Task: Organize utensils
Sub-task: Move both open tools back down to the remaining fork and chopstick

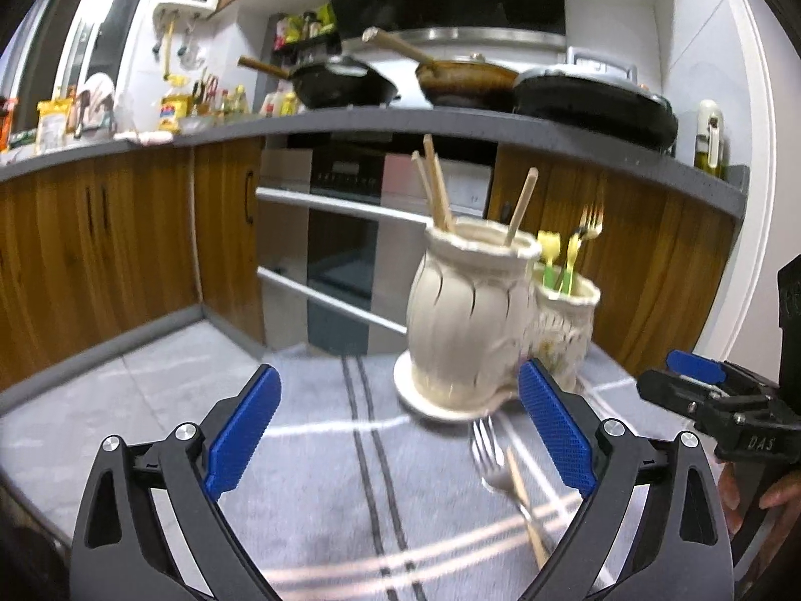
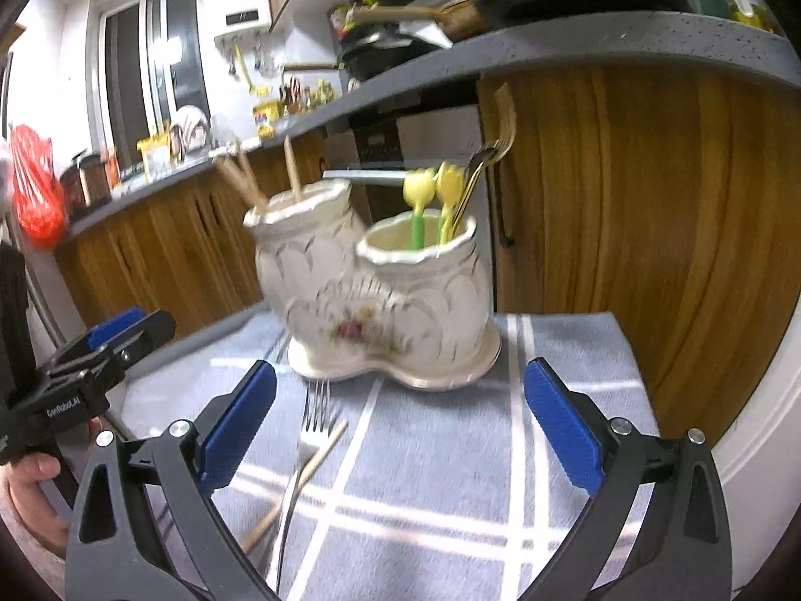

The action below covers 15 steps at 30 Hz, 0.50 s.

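L wrist view: my left claw (image 1: 398,433) is spread wide, empty. Fork (image 1: 493,461) w/ chopstick (image 1: 525,506) across it lies on the table cloth (image 1: 310,501), just inside my right pad, handle pointing near.

R wrist view: my right claw (image 2: 400,433) is apart too, empty; fork (image 2: 305,456) sits near my left pad, tines toward the holder (image 2: 380,295). Either claw looks about equally close.

Both views are bright and evenly lit, with soft shadows. Motion blur smears the vase (image 2: 380,290) and fork (image 1: 493,461). Fisheye distortion bends the counter (image 1: 350,122); corners go black.
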### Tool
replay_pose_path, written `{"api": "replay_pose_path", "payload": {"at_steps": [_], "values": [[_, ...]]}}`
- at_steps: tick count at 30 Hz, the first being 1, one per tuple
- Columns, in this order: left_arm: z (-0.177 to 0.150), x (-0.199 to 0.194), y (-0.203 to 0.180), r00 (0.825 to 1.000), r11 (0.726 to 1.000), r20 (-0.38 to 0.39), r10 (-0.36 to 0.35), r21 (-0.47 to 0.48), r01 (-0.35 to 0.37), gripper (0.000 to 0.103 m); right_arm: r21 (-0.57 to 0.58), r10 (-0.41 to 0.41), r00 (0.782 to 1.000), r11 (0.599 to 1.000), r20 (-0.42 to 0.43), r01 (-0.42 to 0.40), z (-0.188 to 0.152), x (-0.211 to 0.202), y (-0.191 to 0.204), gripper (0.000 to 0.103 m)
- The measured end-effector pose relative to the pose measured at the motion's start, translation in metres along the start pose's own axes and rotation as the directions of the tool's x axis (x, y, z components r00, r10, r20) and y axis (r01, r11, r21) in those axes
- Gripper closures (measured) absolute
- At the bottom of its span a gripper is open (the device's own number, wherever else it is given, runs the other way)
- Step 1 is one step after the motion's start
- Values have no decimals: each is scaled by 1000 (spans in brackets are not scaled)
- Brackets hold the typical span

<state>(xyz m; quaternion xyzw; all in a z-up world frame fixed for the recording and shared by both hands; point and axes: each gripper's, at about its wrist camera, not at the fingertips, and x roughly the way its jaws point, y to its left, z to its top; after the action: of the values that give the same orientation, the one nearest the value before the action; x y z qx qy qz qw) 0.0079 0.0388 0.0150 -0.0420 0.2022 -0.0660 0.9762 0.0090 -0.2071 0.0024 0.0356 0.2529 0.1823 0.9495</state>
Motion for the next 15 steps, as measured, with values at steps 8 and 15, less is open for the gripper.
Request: {"api": "replay_pose_path", "payload": {"at_steps": [8,15], "values": [[-14,7,2,996,998,-76,57,43,-54,8,-66,2,991,998,-131,-11,-26,16,25,5],[-17,18,11,990,999,-136,34,-1,-35,8,-163,7,975,986,-220,-44,-47,27,56,10]]}}
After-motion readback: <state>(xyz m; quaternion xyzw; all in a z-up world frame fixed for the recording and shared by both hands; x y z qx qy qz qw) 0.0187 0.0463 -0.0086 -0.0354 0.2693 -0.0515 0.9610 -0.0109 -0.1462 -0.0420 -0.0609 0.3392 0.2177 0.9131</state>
